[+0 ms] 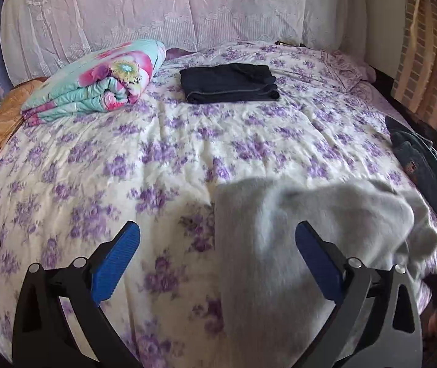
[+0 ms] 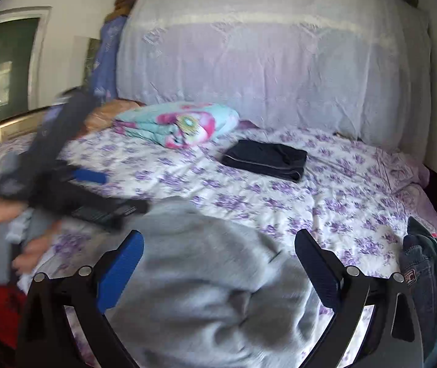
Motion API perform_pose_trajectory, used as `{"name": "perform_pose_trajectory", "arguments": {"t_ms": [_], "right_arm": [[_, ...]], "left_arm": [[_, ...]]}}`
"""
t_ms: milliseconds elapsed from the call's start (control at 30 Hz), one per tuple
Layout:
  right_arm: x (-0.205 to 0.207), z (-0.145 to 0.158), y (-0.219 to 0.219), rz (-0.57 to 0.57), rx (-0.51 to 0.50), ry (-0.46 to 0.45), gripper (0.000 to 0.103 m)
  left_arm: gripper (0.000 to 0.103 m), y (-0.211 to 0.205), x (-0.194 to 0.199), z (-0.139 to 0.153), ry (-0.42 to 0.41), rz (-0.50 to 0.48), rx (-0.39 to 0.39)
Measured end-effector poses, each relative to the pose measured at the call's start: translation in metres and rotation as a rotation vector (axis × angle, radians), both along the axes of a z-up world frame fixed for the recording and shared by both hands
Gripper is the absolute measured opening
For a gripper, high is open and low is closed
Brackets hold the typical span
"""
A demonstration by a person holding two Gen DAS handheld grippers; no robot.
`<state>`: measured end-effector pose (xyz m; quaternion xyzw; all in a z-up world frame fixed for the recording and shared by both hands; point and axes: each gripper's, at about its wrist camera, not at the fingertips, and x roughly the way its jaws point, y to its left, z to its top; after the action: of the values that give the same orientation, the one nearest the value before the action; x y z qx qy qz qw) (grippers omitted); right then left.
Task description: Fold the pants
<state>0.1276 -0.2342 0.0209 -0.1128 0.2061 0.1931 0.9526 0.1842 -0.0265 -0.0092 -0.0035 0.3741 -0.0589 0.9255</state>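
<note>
Grey pants: the grey pants lie rumpled on the near part of the bed, bunched rather than spread flat; no neat fold shows on them.
Left tongs: the left tongs hang over the left edge of the grey cloth with the blue pads wide apart, gripping nothing.
Right tongs: the right tongs sit over the bunched grey cloth, also spread apart and empty; whether the pads touch the cloth I cannot tell.
Done so far: a dark pair lies folded into a tidy rectangle farther up the bed, beside the floral quilt.
Left to do: by my reading the grey pair is barely begun, needing flattening, then folding.
Still waiting: a pair of jeans lies crumpled at the bed's right edge, unfolded.
Blur: both views smear near the grey cloth, so its outline is uncertain.
</note>
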Motion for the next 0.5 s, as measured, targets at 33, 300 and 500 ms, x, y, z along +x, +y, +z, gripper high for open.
{"name": "perform_pose_trajectory", "arguments": {"t_ms": [33,300,500], "right_arm": [[0.014,-0.003,0.002,-0.008,-0.003,0.042,0.099],[0.049,-0.053,0.002,-0.065,-0.058,0.162,0.100],[0.042,-0.041,-0.007,-0.043,-0.011,0.119,0.099]], "left_arm": [[0.099,0.000,-0.004,-0.004,0.007,-0.002,-0.012],[0.099,0.003,-0.018,-0.072,0.069,0.000,-0.226],[0.099,0.016,-0.017,-0.072,0.111,-0.005,-0.326]]}}
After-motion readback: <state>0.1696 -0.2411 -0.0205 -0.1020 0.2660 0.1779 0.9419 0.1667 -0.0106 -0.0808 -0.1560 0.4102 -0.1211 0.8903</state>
